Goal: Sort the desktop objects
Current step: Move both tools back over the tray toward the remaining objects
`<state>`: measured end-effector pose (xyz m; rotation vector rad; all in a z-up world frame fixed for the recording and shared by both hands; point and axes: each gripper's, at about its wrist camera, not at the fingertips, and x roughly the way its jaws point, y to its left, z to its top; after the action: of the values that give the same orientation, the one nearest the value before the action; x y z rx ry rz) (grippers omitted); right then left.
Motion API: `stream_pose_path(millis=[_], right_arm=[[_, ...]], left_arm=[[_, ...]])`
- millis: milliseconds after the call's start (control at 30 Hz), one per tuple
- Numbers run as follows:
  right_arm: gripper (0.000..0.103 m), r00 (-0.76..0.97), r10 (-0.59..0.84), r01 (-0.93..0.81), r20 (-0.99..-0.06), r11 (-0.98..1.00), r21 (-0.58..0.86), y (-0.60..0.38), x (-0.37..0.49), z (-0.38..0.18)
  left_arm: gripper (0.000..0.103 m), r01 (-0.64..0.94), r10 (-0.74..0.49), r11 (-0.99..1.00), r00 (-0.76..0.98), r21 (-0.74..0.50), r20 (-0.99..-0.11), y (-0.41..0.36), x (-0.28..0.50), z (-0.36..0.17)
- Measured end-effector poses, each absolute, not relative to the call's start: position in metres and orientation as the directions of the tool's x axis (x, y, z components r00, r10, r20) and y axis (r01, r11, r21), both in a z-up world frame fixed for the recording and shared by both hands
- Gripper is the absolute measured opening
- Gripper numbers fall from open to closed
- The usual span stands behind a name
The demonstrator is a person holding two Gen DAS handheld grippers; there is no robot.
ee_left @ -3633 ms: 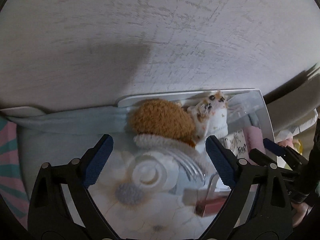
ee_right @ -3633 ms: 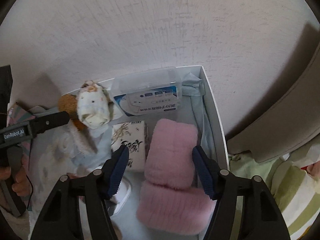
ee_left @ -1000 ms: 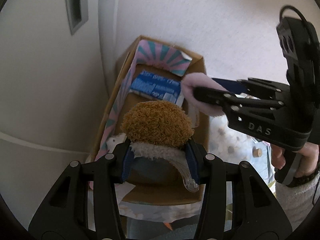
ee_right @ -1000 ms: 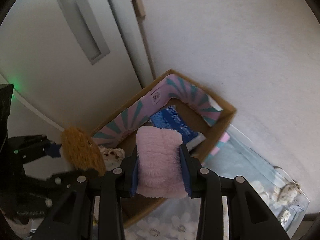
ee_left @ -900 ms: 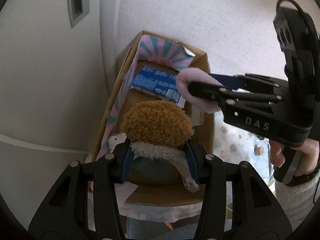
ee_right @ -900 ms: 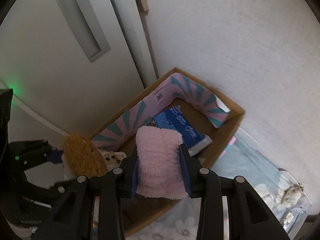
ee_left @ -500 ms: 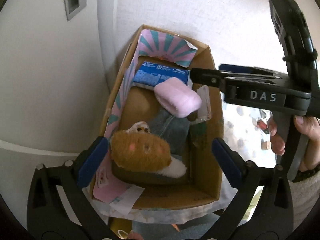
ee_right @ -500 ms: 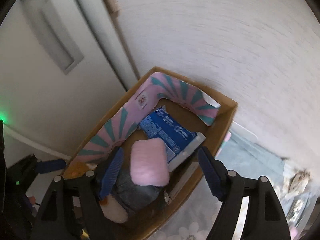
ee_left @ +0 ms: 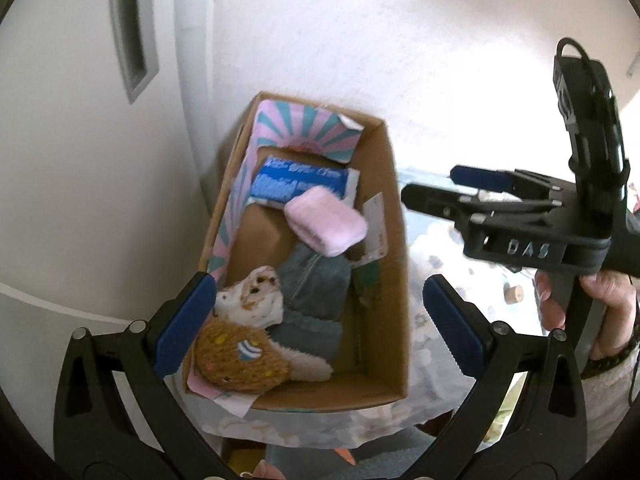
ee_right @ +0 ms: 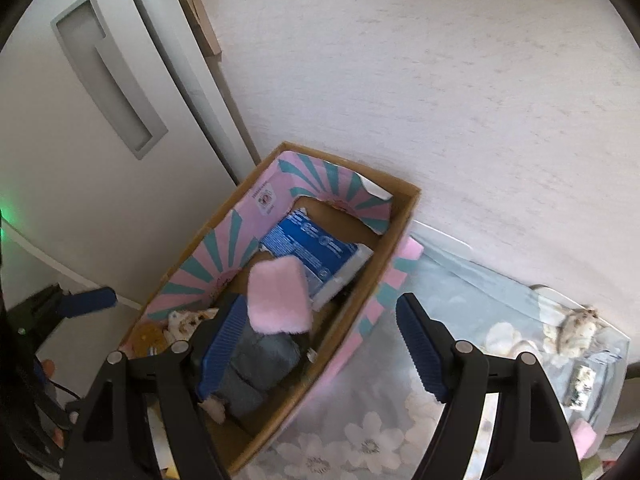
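The brown plush toy (ee_left: 240,360) lies in the near end of the cardboard box (ee_left: 394,248), its white face beside a folded grey-blue cloth (ee_left: 316,284). Farther in, the pink fluffy pad (ee_left: 326,220) rests partly on that cloth and against a blue packet (ee_left: 298,186) at the far end. The left claw (ee_left: 318,330) hangs above the box, spread wide and holding nothing. The right claw (ee_right: 318,344) hovers over the box's right wall, also spread wide and empty. The box stands on a tabletop covered with a floral cloth (ee_right: 360,440), next to a white wall (ee_right: 440,80).
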<state>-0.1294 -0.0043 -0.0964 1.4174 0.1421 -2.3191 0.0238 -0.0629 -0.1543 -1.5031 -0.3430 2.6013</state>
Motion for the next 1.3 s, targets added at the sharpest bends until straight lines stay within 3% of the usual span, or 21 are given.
stream_pose_path(millis=[367,733,1000,1300], right_arm=[[0.073,-0.462,-0.287,0.322,-0.839,-0.936,0.143,0.047,-0.101,-0.061],[0.073,-0.591,-0.165,0.167,-0.790,-0.983,0.081,0.145,-0.052,-0.030],[0.073,-0.623,-0.046,0.041,-0.781,-0.999,0.025,0.226,-0.002,-0.039],[0.073,-0.565,-0.036,0.032,-0.824,-0.999,0.022,0.274,0.039,-0.104]], left_arm=[[0.103,-0.096,0.218,-0.975,-0.560,-0.199,-0.799,-0.018,0.024,-0.106],[0.103,-0.230,0.315,-0.948,-0.589,-0.219,-0.744,0.053,0.019,-0.067],[0.103,-0.410,0.435,-0.880,-0.497,-0.239,-0.751,0.141,0.009,-0.076],[0.103,-0.531,0.484,-0.801,-0.308,-0.275,-0.819,0.248,-0.008,-0.140]])
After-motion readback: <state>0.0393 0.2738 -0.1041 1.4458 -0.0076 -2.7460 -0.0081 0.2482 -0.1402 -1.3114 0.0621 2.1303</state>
